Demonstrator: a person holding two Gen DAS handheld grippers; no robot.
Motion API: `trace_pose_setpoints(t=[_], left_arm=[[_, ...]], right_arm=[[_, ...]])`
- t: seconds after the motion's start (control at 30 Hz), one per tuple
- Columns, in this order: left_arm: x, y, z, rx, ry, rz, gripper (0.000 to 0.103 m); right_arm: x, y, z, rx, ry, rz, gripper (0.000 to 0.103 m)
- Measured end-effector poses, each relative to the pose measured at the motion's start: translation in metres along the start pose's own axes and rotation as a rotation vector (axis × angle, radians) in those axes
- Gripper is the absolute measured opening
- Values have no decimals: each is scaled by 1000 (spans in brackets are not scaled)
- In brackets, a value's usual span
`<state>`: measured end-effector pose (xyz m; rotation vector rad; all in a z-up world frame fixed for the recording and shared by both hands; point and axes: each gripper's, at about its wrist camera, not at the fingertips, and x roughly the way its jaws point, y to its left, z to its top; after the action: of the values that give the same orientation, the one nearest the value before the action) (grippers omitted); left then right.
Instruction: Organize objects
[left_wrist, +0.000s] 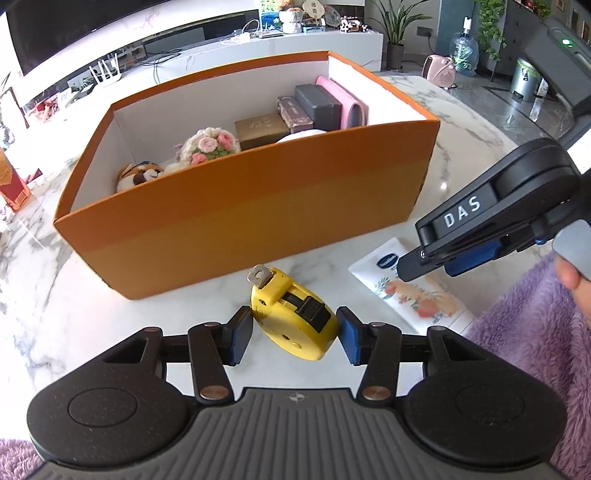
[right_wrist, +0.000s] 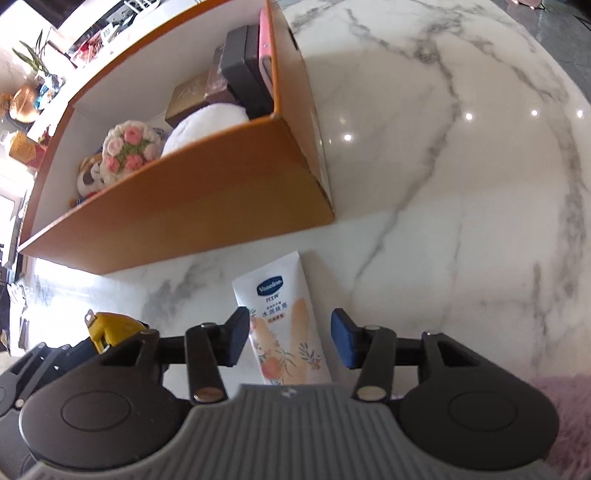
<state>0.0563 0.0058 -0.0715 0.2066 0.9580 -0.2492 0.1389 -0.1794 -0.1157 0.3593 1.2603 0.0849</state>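
Legible writing: "Vaseline" in a blue oval on the white hand-cream tube (right_wrist: 284, 325), with Chinese characters beneath and peach artwork; "DAS" on the right gripper's (left_wrist: 424, 266) arm, seen from the left wrist view.

The tube lies flat on the marble table (right_wrist: 461, 184), just off the near right corner of the orange box (left_wrist: 240, 206). The right gripper (right_wrist: 290, 341) straddles it, jaws spread; one pad sits at the tube's edge, the other stands clear.

The left gripper (left_wrist: 295, 334) pinches the yellow tape measure (left_wrist: 291, 317) between both pads, close before the box's near wall.

Inside the box: plush toy (left_wrist: 138, 177), crocheted flower bouquet (left_wrist: 212, 146), gold box (left_wrist: 260, 129), grey case (left_wrist: 317, 105), pink case (left_wrist: 343, 101). A purple fleece sleeve (left_wrist: 535, 350) borders the near right.
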Motion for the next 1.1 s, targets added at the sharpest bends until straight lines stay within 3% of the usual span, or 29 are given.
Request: trace_pose_setpoints(t=[0.3, 0.47, 0.57, 0.77, 1.1], left_arm=[[2, 14, -3, -36, 9, 15, 57], [6, 18, -4, -43, 14, 6, 57], [6, 20, -5, -49, 12, 3, 57], [-5, 25, -3, -57, -13, -2, 57], [-28, 26, 9, -66, -71, -42, 57]], right_arm=[[25, 26, 7, -118, 39, -70, 53], [37, 55, -3, -314, 60, -160, 64], [41, 66, -9, -389, 47, -229, 55], [35, 57, -10, -365, 41, -188, 54], [-28, 43, -17, -347, -69, -65, 51]])
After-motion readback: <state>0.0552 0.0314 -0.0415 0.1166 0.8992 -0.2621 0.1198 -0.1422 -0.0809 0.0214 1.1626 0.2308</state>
